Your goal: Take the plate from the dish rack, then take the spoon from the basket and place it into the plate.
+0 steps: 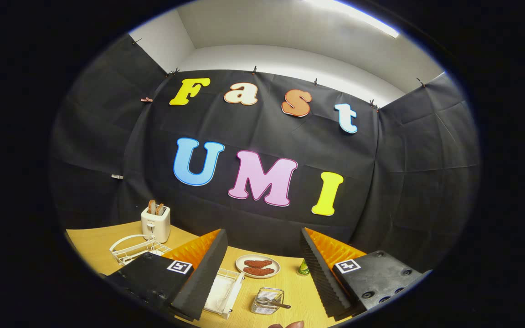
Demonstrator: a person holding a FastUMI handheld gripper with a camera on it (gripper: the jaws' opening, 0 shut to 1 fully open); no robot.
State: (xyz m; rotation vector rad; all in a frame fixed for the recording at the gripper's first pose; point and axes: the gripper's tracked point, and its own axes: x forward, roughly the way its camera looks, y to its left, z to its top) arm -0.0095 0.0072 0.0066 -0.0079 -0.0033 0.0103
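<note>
Gripper view: hand-held gripper (262,273) spread wide, empty, raised above the surface (94,241). Dish rack (222,291) sits by the left finger, seemingly holding a white plate; hard to confirm. Spoon (272,301) lies in the basket (267,300) between the fingers. Judged: nothing started. Wooden surface, black cloth wall, white ceiling.

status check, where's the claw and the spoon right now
Claw open, empty, above the table. Spoon in its basket between the fingers; white dish rack beside it. Nothing in the way; plate of food sits beyond.
</note>
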